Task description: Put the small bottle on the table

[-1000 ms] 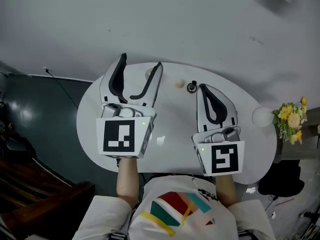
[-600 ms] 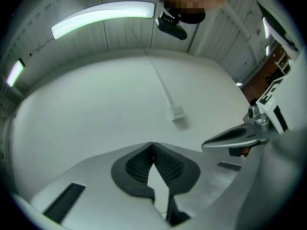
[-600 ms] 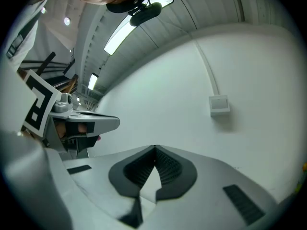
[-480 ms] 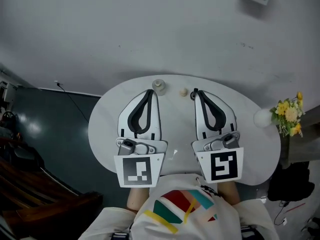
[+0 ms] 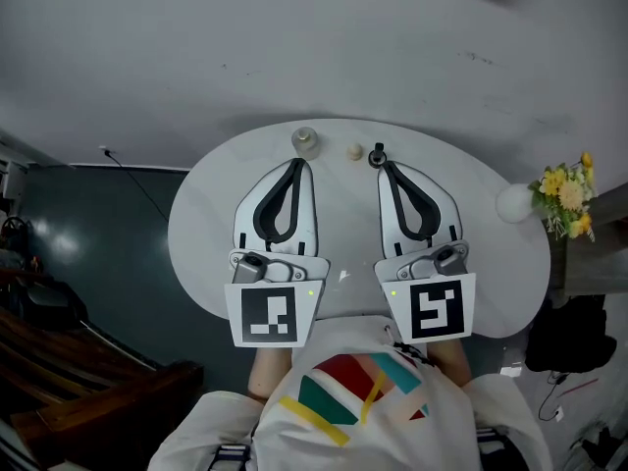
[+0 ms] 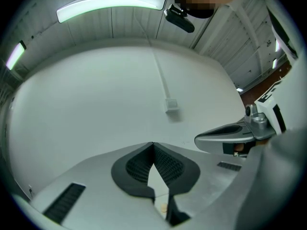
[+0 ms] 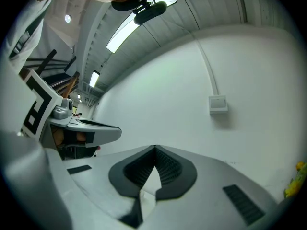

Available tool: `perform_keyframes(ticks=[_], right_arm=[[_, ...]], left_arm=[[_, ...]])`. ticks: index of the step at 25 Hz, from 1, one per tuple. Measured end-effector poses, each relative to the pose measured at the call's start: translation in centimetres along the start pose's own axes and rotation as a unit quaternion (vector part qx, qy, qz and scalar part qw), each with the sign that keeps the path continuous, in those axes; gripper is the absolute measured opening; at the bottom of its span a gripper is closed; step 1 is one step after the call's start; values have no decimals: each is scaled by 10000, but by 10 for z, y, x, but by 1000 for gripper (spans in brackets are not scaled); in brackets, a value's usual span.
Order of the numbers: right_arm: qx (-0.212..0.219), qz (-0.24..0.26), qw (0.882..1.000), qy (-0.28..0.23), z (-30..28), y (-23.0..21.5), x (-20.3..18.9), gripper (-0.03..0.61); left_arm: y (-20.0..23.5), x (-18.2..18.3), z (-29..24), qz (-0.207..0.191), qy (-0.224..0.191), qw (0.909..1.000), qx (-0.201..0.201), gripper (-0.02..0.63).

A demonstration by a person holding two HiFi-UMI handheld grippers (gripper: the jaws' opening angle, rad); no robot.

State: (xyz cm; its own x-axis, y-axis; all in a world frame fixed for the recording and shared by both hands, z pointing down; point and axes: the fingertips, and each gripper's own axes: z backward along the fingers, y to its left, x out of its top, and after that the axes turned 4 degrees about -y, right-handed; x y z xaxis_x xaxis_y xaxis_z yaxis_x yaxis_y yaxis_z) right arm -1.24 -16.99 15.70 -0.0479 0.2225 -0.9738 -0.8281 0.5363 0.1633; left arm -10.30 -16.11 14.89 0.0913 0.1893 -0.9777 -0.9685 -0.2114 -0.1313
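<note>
A small clear bottle [image 5: 305, 141] stands upright at the far edge of the white oval table [image 5: 206, 234]. My left gripper [image 5: 297, 164] is shut and empty, its tips just short of the bottle and not touching it. My right gripper [image 5: 383, 168] is also shut and empty, beside the left one, with its tips near a small black object [image 5: 377, 155]. In the left gripper view the pads [image 6: 163, 164] meet with nothing between them, and the bottle is hidden. The right gripper view shows its pads [image 7: 165, 166] closed the same way.
A small beige ball [image 5: 354, 151] lies between the bottle and the black object. Yellow flowers [image 5: 567, 199] and a white globe [image 5: 512, 204] sit at the table's right end. A white wall with a small box [image 6: 171, 104] rises behind the table. Dark floor lies to the left.
The left gripper's jaws have gone from wide open to shut, with nothing in them. It has also drawn back level with the right gripper. The right gripper has hardly moved.
</note>
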Motion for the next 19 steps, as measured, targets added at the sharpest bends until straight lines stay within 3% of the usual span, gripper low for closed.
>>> perform_keyframes(ticks=[19], right_arm=[[83, -122, 9999, 89, 7, 7, -5, 11]], left_arm=[[9, 0, 16, 69, 26, 9999, 92, 17]])
